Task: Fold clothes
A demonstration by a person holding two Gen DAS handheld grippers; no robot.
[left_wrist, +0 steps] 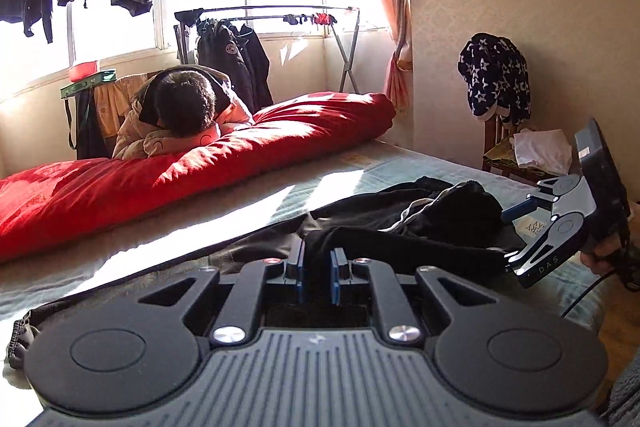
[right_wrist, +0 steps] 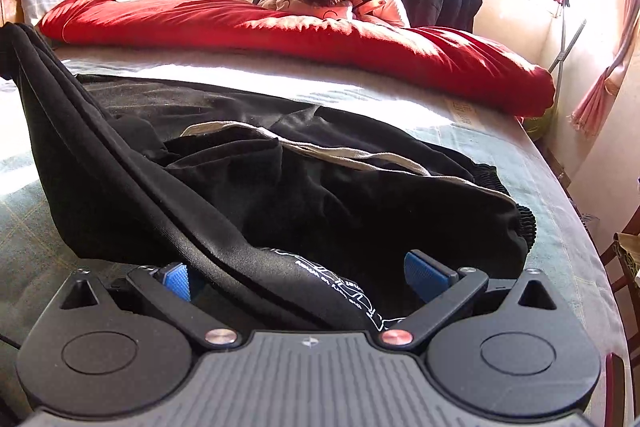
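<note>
Gripping a ridge of black cloth, left tongs (left_wrist: 318,273) nearly closed, blue pads pinched on a fold of the black trousers (left_wrist: 400,223) near the bed's front edge. Right tongs (right_wrist: 304,277) spread wide, cloth with white printing lying between the pads but not clamped; nothing held there. In the left wrist view, the right tongs (left_wrist: 510,261) resting against the same garment toward the right end of the bed (left_wrist: 240,203).

Trousers lying crumpled across the near half of the bed: one stretch of fabric pulled up taut toward the left, elastic waistband (right_wrist: 524,223) bunched near the right edge, pale lining or pocket showing through the middle, one cuffed leg end reaching the front left corner. Red quilt (right_wrist: 280,31) along the far edge, well apart from the garment, with a person leaning a head on it.

Judged risks from here: lifting with only one pinch likely to drag the loose bulk into a twist rather than a flat fold; a thin single-layer pinch apt to slip under the fabric's weight; closing the right tongs on several bunched layers liable to lock the creases in; pulling toward the front edge liable to spill the waistband end off the bed.
</note>
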